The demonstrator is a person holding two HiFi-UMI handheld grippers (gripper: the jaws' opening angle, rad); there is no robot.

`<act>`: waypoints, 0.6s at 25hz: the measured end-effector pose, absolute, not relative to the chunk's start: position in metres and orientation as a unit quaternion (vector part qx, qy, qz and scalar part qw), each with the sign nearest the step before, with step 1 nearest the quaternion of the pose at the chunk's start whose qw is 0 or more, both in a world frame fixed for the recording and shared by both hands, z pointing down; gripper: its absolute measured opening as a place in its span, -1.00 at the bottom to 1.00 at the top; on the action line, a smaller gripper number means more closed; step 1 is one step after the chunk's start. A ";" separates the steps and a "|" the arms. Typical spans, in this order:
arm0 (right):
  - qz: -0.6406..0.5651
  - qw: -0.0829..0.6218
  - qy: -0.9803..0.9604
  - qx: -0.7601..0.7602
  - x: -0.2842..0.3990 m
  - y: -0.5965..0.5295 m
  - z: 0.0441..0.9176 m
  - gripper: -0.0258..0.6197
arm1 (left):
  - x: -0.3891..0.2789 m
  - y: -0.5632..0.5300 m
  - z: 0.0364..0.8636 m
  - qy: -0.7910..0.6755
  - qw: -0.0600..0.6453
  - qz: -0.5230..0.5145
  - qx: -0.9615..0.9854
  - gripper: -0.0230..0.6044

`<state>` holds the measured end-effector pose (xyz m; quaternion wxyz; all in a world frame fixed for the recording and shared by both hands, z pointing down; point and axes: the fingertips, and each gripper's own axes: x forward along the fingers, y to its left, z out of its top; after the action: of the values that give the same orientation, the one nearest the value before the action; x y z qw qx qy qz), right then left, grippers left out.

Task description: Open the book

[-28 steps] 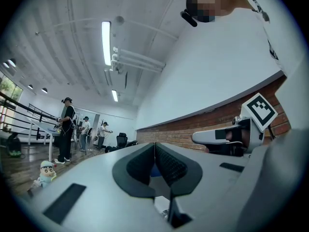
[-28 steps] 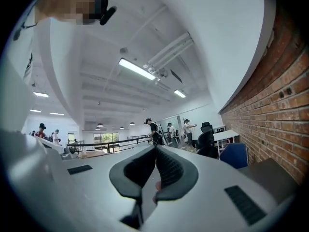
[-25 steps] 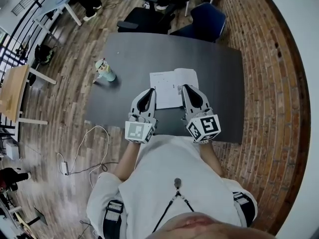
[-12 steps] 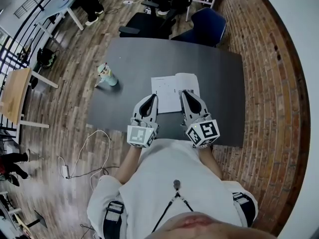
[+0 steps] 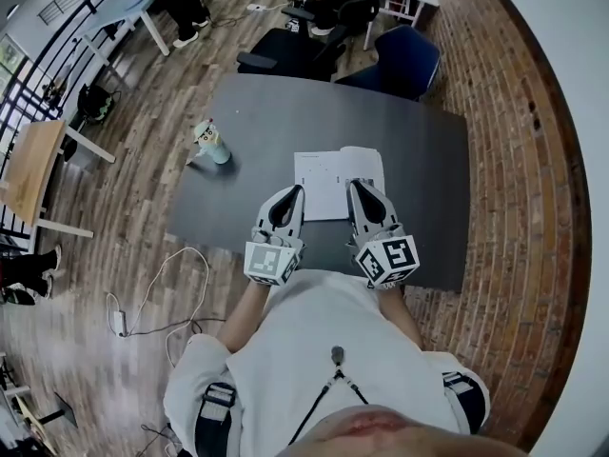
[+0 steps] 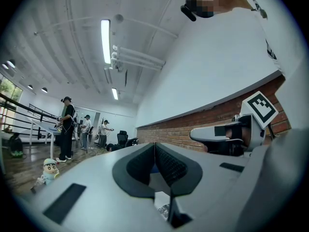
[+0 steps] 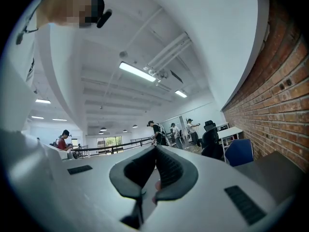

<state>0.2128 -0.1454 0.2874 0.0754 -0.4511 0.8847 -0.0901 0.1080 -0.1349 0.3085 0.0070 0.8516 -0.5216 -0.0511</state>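
Note:
A white book [image 5: 335, 176] lies flat on the dark grey table [image 5: 419, 169], in front of the person. My left gripper [image 5: 296, 191] is shut, with its tip at the book's near left corner. My right gripper [image 5: 359, 186] is shut too, its tip over the near right part of the book. In the left gripper view the jaws [image 6: 155, 145] meet at the tip with nothing between them, and a bit of white page shows below. The right gripper view shows its jaws [image 7: 155, 149] closed together and pointing level across the room.
A small toy figure [image 5: 207, 139] stands at the table's left edge. Behind the table are a blue chair [image 5: 409, 60] and a black chair [image 5: 285, 50]. A cable [image 5: 176, 284] lies on the wooden floor at left. People stand at the far end of the room.
Both grippers and the book keep their places. Only the head camera's view has drifted slightly.

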 end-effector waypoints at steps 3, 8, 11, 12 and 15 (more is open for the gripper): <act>-0.090 0.074 0.886 -0.449 0.211 -0.145 0.287 -0.81 | 0.109 -0.134 0.308 -0.520 0.007 -0.050 0.853 -0.86; -0.091 0.076 0.885 -0.451 0.211 -0.145 0.285 -0.81 | 0.111 -0.131 0.308 -0.515 0.007 -0.051 0.855 -0.85; -0.092 0.076 0.886 -0.449 0.211 -0.143 0.286 -0.81 | 0.111 -0.130 0.308 -0.516 0.006 -0.051 0.855 -0.85; -0.091 0.076 0.886 -0.448 0.210 -0.143 0.286 -0.81 | 0.111 -0.129 0.309 -0.516 0.006 -0.051 0.855 -0.85; -0.088 0.074 0.888 -0.446 0.208 -0.141 0.286 -0.81 | 0.109 -0.128 0.310 -0.517 0.006 -0.050 0.854 -0.85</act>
<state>0.2079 -0.1411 0.2861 0.0742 -0.4462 0.8875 -0.0881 0.1094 -0.1277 0.3103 0.0064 0.8544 -0.5172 -0.0503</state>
